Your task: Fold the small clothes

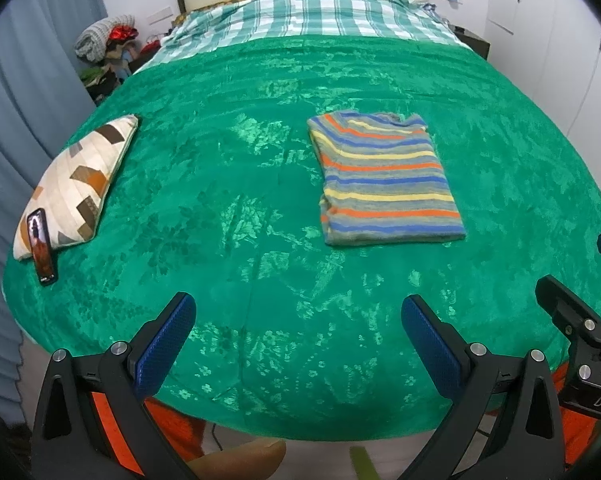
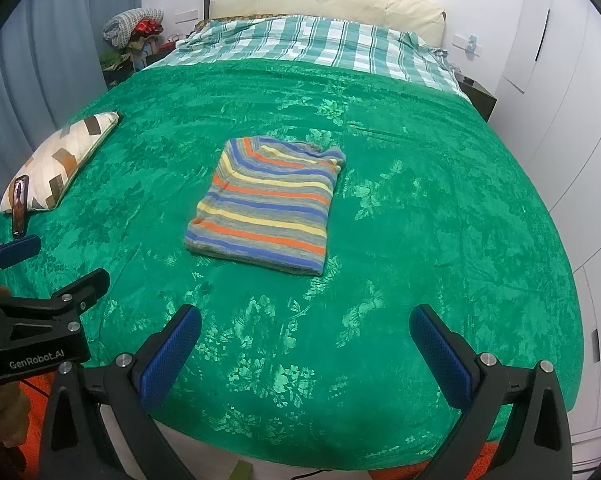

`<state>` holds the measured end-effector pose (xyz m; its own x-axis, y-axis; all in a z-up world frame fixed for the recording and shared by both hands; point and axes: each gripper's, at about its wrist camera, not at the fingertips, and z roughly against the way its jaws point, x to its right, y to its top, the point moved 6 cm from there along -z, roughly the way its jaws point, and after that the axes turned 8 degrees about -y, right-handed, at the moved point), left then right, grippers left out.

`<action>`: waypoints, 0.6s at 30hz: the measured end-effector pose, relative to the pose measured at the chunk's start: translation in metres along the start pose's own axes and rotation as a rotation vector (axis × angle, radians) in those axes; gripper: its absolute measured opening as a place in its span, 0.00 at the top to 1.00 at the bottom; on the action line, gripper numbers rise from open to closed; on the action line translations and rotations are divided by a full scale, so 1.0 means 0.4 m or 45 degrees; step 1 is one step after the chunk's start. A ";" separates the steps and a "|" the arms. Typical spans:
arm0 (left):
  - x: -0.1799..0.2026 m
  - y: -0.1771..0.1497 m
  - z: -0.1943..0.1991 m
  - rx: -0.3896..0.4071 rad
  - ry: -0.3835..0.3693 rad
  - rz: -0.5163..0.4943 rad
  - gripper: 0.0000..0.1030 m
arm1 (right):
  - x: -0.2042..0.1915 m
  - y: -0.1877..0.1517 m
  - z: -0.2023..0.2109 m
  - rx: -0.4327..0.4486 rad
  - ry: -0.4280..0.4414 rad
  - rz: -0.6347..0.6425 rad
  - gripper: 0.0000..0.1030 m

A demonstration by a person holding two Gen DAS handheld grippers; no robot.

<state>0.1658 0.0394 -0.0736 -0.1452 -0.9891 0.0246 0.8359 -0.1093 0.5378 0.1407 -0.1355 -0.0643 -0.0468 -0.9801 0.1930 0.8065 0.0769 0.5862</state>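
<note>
Striped shirt (image 2: 266, 204) already folded flat on the bed (image 2: 420, 220); left gripper (image 1: 298, 340) and right gripper (image 2: 306, 350) both spread apart, empty, looks done.

Left claw (image 1: 298, 318) & right claw (image 2: 305, 328) – both spread wide, empty.

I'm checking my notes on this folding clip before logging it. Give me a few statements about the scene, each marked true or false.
1. The striped shirt lies folded on the green blanket. True.
2. The left tongs grip the shirt. False: they are open, short of it, holding nothing.
3. A phone leans against the patterned pillow. True.
4. The right tongs are shut. False: the fingers stand wide apart.
5. The pillow lies to the right of the shirt. False: it lies to the left.
</note>
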 end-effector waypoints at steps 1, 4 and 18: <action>-0.001 0.001 0.000 0.001 0.000 0.003 0.00 | 0.000 0.000 0.000 -0.001 0.001 -0.002 0.00; -0.004 0.003 -0.001 -0.003 -0.006 0.018 0.01 | 0.000 0.000 0.000 -0.002 0.002 -0.001 0.00; 0.013 0.010 -0.004 -0.011 -0.043 0.011 0.01 | 0.002 0.004 0.001 0.004 -0.002 -0.010 0.00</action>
<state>0.1692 0.0337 -0.0726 -0.1558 -0.9861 0.0581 0.8416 -0.1018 0.5304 0.1416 -0.1362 -0.0631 -0.0542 -0.9804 0.1893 0.8042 0.0695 0.5903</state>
